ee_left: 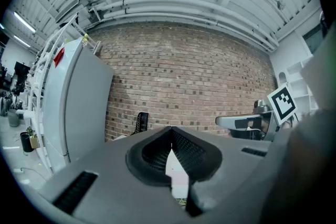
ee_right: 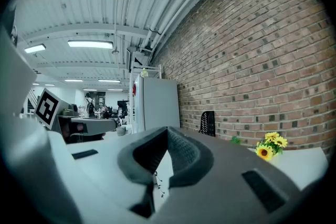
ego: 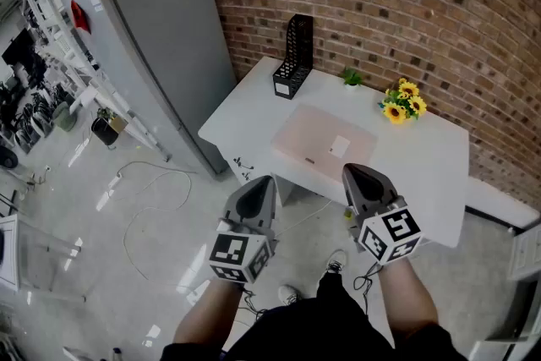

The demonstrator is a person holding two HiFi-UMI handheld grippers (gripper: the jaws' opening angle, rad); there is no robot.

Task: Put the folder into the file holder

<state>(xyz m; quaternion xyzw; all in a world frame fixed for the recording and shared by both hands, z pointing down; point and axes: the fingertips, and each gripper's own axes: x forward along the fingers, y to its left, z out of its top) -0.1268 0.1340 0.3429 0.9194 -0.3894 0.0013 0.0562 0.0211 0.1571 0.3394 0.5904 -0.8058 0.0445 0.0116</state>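
**Q:** Folder [ego: 323, 145] is lying flat mid-table [ego: 423, 173], with the holder [ego: 294, 59] upright at its 11 o'clock, by the wall. So why are both grippers hanging off the table?

**A:** Looks like nothing's started yet. The left gripper [ego: 265, 182] and right gripper [ego: 352, 173] are both pinched fully closed and empty, just off the table's 6 o'clock edge. My guess is that a flat folder needs jaws opened onto its near edge before it can go upright into the holder.
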